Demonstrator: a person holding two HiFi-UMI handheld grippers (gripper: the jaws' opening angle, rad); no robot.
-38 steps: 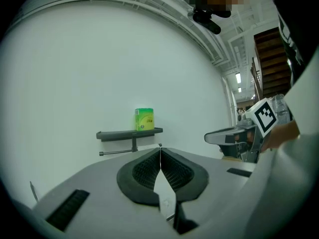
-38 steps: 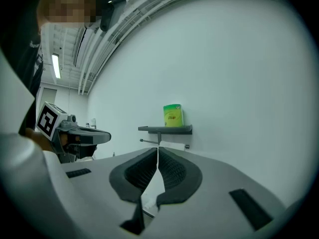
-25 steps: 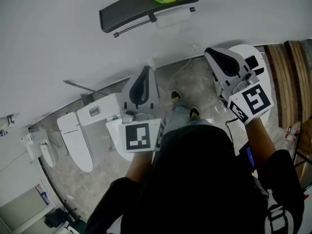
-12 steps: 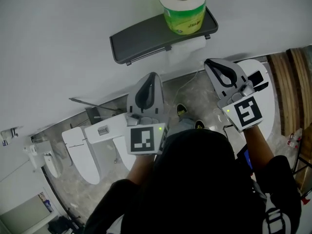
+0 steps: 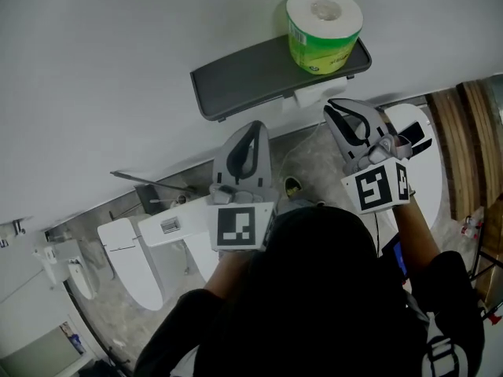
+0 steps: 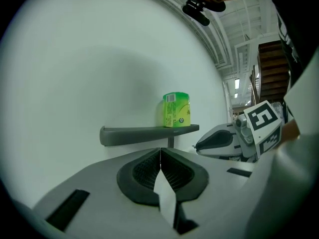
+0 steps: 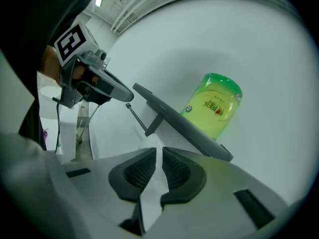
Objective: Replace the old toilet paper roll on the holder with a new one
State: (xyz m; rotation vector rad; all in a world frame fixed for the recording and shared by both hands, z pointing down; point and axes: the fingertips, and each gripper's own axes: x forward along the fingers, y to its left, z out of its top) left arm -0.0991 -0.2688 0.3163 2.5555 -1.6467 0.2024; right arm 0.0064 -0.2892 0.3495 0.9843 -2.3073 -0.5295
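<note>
My left gripper [image 5: 251, 129], jaws together and empty, has come up near the grey holder shelf [image 5: 244, 81]. The green-wrapped new roll [image 5: 324, 30] stands on its right end, with the old roll [image 5: 317, 95] beneath. My right gripper [image 5: 336, 108], also closed on nothing, has drawn in just below. I judge the swap not yet begun.

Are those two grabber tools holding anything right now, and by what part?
Nothing. The left gripper and right gripper both have their fingers shut together with nothing between them.
</note>
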